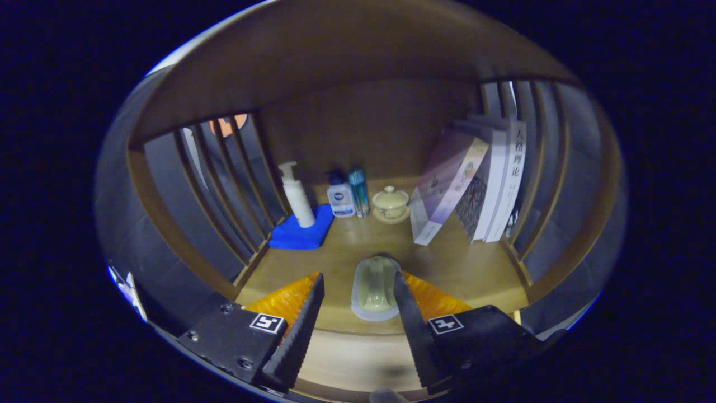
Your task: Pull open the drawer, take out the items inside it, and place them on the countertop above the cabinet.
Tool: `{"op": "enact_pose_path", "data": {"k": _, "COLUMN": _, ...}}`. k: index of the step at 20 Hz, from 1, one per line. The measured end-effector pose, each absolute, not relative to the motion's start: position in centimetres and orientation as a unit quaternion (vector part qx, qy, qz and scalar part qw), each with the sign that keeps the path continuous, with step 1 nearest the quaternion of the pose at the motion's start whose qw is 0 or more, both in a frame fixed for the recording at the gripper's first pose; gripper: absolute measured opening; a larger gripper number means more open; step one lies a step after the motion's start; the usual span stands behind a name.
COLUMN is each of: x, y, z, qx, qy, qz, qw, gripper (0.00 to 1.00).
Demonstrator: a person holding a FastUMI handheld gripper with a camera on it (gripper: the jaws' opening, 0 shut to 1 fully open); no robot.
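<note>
**Carefully now: dish between open fingers, on the counter**

Right now you are holding the hand-held gripper (358, 313) with its fingers spread wide, and a small pale dish (375, 288) is lying between them on the counter (447, 263). Neither finger is pressing on it; a gap is showing on each side, so you are either about to take it or letting it go, and I cannot tell which.

You are looking at something that reads as glazed ceramic or hard plastic: stiff, probably light, likely slippery at the rim and breakable if dropped. If you are taking hold, I would judge the long sides best, fingers closing across the narrow width, low on the wall so it is not squirting out.

Beyond the fingers, other things are standing near the back wall: a pump bottle (296, 196) on a blue cloth (302, 235), two small bottles (348, 195), a lidded cup (390, 204) on its saucer, and leaning books (475, 184). You are working well apart from them, so nothing is crowding the dish.
</note>
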State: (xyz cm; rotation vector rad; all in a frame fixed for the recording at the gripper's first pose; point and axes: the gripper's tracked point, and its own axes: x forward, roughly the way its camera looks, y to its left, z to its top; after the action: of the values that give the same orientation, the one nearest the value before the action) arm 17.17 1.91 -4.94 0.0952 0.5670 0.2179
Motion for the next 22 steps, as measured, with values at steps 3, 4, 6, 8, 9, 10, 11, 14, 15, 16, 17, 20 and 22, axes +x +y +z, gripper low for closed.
{"op": "enact_pose_path", "data": {"k": 3, "x": 14.0, "y": 2.3, "z": -3.0, "qx": 0.075, "qy": 0.241, "qz": 0.115, "qw": 0.961, "gripper": 1.00}}
{"op": "enact_pose_path", "data": {"k": 4, "x": 12.8, "y": 2.2, "z": -2.9, "qx": 0.079, "qy": 0.233, "qz": 0.118, "qw": 0.962, "gripper": 1.00}}
{"op": "enact_pose_path", "data": {"k": 6, "x": 10.6, "y": 1.6, "z": -2.6, "qx": 0.073, "qy": 0.211, "qz": 0.119, "qw": 0.968, "gripper": 1.00}}
{"op": "enact_pose_path", "data": {"k": 8, "x": 8.4, "y": 0.7, "z": -2.7, "qx": 0.059, "qy": 0.181, "qz": 0.109, "qw": 0.976, "gripper": 1.00}}
{"op": "enact_pose_path", "data": {"k": 9, "x": 7.2, "y": 0.4, "z": -3.1, "qx": 0.052, "qy": 0.173, "qz": 0.105, "qw": 0.978, "gripper": 1.00}}
{"op": "enact_pose_path", "data": {"k": 10, "x": 6.0, "y": 0.2, "z": -3.6, "qx": 0.052, "qy": 0.164, "qz": 0.102, "qw": 0.980, "gripper": 1.00}}
{"op": "enact_pose_path", "data": {"k": 11, "x": 4.9, "y": 0.0, "z": -4.0, "qx": 0.052, "qy": 0.155, "qz": 0.100, "qw": 0.981, "gripper": 1.00}}
{"op": "enact_pose_path", "data": {"k": 14, "x": 1.6, "y": -1.0, "z": -5.3, "qx": 0.045, "qy": 0.132, "qz": 0.089, "qw": 0.986, "gripper": 1.00}}
{"op": "enact_pose_path", "data": {"k": 15, "x": 0.5, "y": -1.2, "z": -5.6, "qx": 0.040, "qy": 0.123, "qz": 0.086, "qw": 0.988, "gripper": 1.00}}
{"op": "enact_pose_path", "data": {"k": 16, "x": -0.5, "y": -1.5, "z": -6.0, "qx": 0.036, "qy": 0.113, "qz": 0.082, "qw": 0.990, "gripper": 1.00}}
{"op": "enact_pose_path", "data": {"k": 17, "x": -1.5, "y": -1.9, "z": -6.4, "qx": 0.034, "qy": 0.102, "qz": 0.075, "qw": 0.991, "gripper": 1.00}}
{"op": "enact_pose_path", "data": {"k": 20, "x": -3.9, "y": -2.8, "z": -8.5, "qx": 0.027, "qy": 0.074, "qz": 0.056, "qw": 0.995, "gripper": 1.00}}
{"op": "enact_pose_path", "data": {"k": 22, "x": -5.4, "y": -3.4, "z": -11.1, "qx": 0.017, "qy": 0.059, "qz": 0.043, "qw": 0.997, "gripper": 1.00}}
